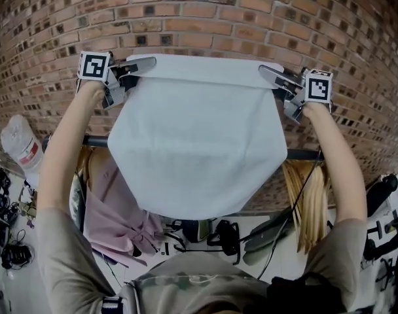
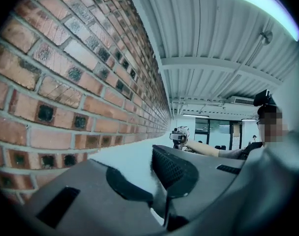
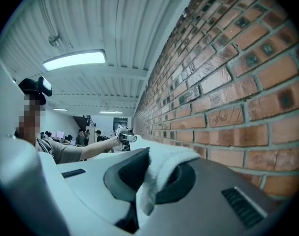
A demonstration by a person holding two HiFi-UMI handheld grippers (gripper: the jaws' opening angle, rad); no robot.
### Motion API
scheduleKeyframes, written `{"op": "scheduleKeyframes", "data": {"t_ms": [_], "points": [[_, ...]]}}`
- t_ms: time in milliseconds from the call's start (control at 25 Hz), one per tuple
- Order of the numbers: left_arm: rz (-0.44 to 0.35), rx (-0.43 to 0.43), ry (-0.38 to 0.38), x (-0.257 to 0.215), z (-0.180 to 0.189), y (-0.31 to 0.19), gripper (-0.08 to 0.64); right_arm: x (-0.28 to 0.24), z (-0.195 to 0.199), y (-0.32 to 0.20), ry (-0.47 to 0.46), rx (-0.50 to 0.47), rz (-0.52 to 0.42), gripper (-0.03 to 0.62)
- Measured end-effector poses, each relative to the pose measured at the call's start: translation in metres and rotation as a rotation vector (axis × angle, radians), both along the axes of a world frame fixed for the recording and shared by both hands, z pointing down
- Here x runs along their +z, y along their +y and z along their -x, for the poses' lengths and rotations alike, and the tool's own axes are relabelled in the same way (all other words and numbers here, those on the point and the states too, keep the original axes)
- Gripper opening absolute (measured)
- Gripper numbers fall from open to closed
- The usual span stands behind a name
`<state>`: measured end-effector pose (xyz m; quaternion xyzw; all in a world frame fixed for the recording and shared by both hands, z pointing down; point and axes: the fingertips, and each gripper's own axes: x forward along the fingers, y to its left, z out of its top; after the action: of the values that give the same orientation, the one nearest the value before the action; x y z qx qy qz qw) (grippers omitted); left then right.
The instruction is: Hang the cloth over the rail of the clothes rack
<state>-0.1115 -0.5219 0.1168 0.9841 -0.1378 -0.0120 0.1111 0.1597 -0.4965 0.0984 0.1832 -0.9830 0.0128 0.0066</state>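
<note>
- While a red brick wall (image 1: pixel 205 5) fills the whole background, a white cloth (image 1: pixel 199 142) hangs spread out flat in front of it, stretched between two hand-held grippers.
- The cloth's top edge sits above a dark horizontal rail (image 1: pixel 304 154) of the clothes rack. Its lower part drops in front of the rail and hides the rail's middle. Whether cloth and rail touch cannot be told.
- A pink garment (image 1: pixel 114 208) hangs below the rail at the left, partly behind the cloth.
- Pale wooden hangers (image 1: pixel 310 201) hang below the rail at the right.
- The left gripper (image 1: pixel 143 64) has its jaws closed on the cloth's upper left corner.
- The right gripper (image 1: pixel 271 74) has its jaws closed on the upper right corner, with a fold of cloth bunched between its pads.
</note>
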Motion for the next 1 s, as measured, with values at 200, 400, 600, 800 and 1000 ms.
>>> {"op": "scheduleKeyframes", "data": {"t_ms": [200, 400, 600, 800, 1000], "points": [[0.068, -0.035, -0.031, 0.02, 0.002, -0.011, 0.02, 0.024, 0.003, -0.01, 0.027, -0.001, 0.044, 0.018], [0.112, -0.027, -0.054, 0.036, 0.001, -0.01, 0.02, 0.036, 0.004, -0.012, -0.006, -0.025, 0.109, 0.018], [0.103, -0.009, -0.073, 0.038, 0.002, -0.008, 0.02, 0.033, 0.002, -0.01, -0.028, -0.046, 0.125, 0.021], [0.068, 0.078, -0.129, 0.044, -0.01, 0.008, 0.078, 0.039, 0.008, -0.003, -0.005, -0.069, 0.176, 0.16], [0.069, 0.112, -0.103, 0.043, -0.014, 0.018, 0.159, 0.045, 0.011, 0.002, -0.011, -0.078, 0.227, 0.282]]}}
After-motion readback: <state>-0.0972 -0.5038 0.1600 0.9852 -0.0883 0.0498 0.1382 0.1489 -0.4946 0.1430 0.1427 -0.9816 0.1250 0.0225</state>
